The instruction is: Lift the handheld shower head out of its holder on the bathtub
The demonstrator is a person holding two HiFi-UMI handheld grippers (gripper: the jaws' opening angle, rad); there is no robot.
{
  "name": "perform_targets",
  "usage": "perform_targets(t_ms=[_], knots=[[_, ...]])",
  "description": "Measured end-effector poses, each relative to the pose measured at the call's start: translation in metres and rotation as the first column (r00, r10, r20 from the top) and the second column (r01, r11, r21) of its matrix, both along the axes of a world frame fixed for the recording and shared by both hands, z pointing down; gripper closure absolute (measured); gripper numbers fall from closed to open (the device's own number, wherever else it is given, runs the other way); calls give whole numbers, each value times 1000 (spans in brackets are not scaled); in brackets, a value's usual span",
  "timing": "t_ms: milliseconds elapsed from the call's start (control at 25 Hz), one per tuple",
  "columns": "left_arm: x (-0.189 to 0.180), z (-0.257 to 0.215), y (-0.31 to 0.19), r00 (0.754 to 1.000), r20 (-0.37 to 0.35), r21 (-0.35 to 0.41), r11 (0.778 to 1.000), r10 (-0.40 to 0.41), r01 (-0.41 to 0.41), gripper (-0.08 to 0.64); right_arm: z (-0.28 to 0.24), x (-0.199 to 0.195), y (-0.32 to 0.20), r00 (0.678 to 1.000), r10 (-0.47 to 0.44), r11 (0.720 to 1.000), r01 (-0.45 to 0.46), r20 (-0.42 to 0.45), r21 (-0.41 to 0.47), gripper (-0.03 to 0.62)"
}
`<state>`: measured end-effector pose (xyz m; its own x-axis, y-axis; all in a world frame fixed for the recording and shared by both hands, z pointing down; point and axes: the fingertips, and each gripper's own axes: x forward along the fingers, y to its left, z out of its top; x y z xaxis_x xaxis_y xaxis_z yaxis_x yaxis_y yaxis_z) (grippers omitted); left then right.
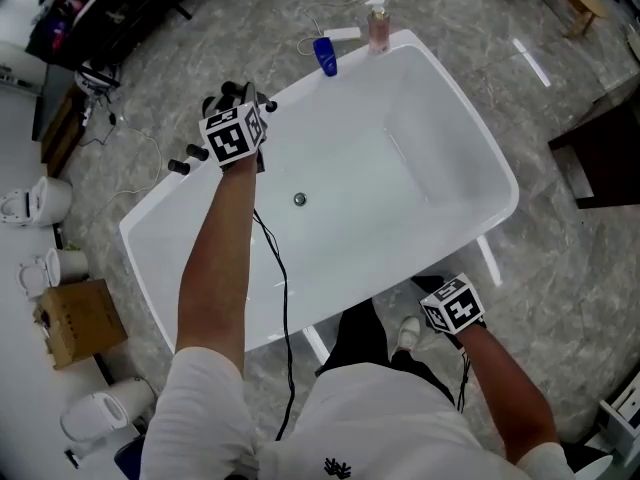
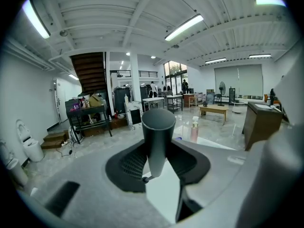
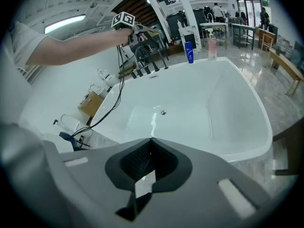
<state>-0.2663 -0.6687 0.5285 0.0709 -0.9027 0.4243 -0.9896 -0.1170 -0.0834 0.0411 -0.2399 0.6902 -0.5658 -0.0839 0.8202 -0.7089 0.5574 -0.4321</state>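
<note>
The white bathtub (image 1: pixel 497 173) fills the middle of the head view. My left gripper (image 1: pixel 238 103) hangs above the tub's far left rim and is shut on the dark round handle of the shower head (image 2: pixel 158 127), which stands upright between the jaws in the left gripper view. The black tap fittings (image 1: pixel 180 165) sit on the rim just below it and show again in the right gripper view (image 3: pixel 147 63). There my left gripper (image 3: pixel 124 20) is raised above them. My right gripper (image 1: pixel 432 286) is shut on nothing, beside the tub's near right rim (image 3: pixel 266 127).
A blue bottle (image 1: pixel 325 56) and a pink pump bottle (image 1: pixel 378 26) stand on the tub's far corner. Toilets (image 1: pixel 35 203) and a cardboard box (image 1: pixel 80 320) lie left of the tub. A dark cabinet (image 1: pixel 600 153) stands at the right. A black cable (image 1: pixel 278 278) trails from my left gripper.
</note>
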Motion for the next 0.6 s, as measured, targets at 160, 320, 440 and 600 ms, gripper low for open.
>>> perform_targets(t_ms=[160,320,440,600], knots=[[15,-24,25,1000,6,21,1000,4,-4,422,-7,16,15,1000,1,1000,-1,9,22,578],[26,-50,52,1000,18,43,999,4,-5,422,-14,28,32,1000,-9,999,8,16,47,579],[36,-68,75,1000,21,59,998,8,-10,422,-21,39,44,1000,-20,997,18,20,69,578],[50,-92,108,1000,22,84,996,11,-13,422,-30,55,63,999,-31,995,28,27,99,578]])
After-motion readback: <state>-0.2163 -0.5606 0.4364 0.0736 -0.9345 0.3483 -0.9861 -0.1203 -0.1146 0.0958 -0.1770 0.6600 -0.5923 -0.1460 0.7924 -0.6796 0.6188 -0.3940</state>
